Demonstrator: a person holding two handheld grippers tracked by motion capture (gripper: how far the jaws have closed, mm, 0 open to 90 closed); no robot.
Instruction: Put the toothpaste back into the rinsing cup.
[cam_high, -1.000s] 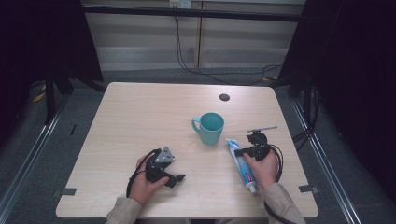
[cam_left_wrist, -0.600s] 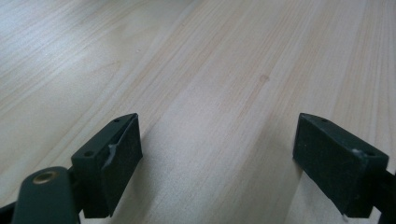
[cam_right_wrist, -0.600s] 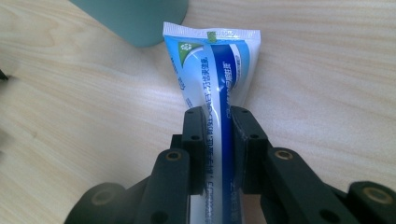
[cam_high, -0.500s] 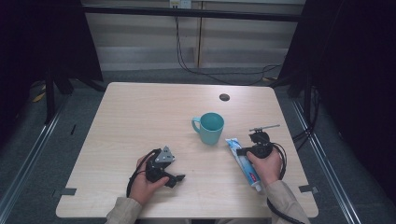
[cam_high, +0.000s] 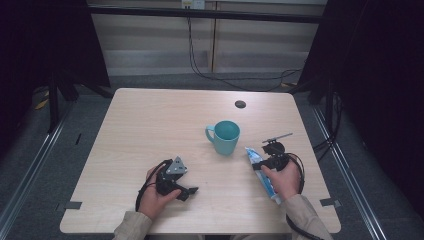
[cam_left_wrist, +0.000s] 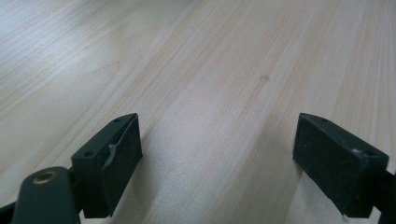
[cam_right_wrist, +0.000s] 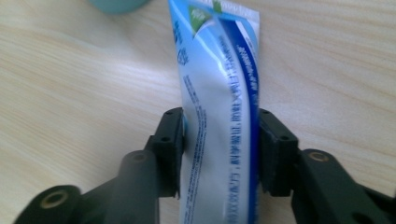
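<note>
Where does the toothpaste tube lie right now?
In the high view, the toothpaste tube lies on the table's right side, near the teal mug, between the right tool's jaws.

Overhead view forward-down, gripper views close above table (cam_high: 150, 130)

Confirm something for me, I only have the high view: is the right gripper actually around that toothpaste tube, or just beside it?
Observer: Around it. In the right gripper view the toothpaste tube runs up between the jaws of the right gripper. They have just been opening, yet both pads lie against the tube's edges.
Operator: Which end points away from the hand?
Observer: The flat crimped end, toward the teal mug.
Operator: And the left gripper, anything in it?
Observer: No. In the left gripper view the left gripper has its jaws wide apart over the bare table, with nothing between them.
</note>
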